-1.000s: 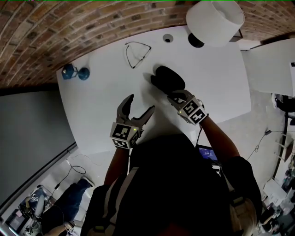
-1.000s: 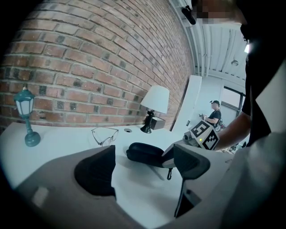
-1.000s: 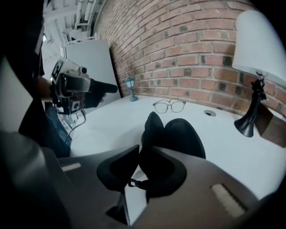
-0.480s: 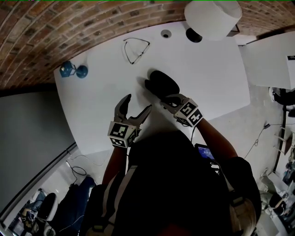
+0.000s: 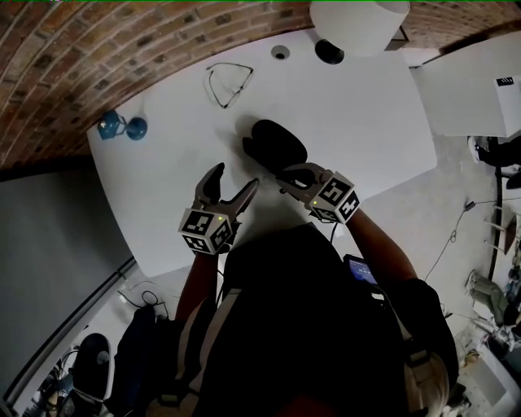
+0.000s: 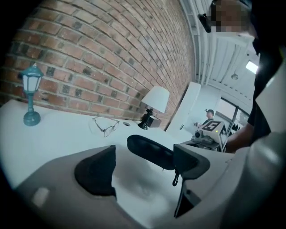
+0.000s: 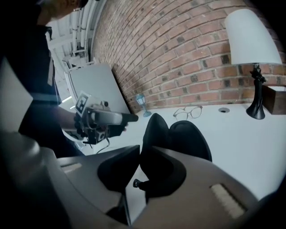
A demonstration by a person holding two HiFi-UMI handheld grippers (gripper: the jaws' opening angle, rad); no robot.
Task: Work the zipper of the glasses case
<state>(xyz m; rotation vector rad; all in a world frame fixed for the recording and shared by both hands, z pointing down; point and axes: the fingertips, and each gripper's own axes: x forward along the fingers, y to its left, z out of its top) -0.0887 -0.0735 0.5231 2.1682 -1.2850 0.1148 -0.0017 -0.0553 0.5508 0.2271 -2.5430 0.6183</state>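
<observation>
The black glasses case (image 5: 271, 145) lies open on the white table (image 5: 163, 179), its two halves spread. My right gripper (image 5: 285, 173) is shut on the case's near end. In the right gripper view the case (image 7: 178, 136) rises between the jaws of the right gripper (image 7: 138, 163), and the zipper pull (image 7: 136, 183) hangs just below them. My left gripper (image 5: 232, 181) hovers open to the left of the case, apart from it. In the left gripper view the case (image 6: 149, 152) lies beyond the wide, empty jaws of the left gripper (image 6: 143, 167).
Folded glasses (image 5: 227, 82) lie beyond the case. A small blue lantern (image 5: 112, 126) stands at the table's left edge, against the brick wall. A white-shaded lamp (image 5: 358, 20) and a small round thing (image 5: 280, 52) sit at the far right.
The right gripper and the case's near end have drawn a little toward the person and risen. The left gripper has barely moved and stays open.
</observation>
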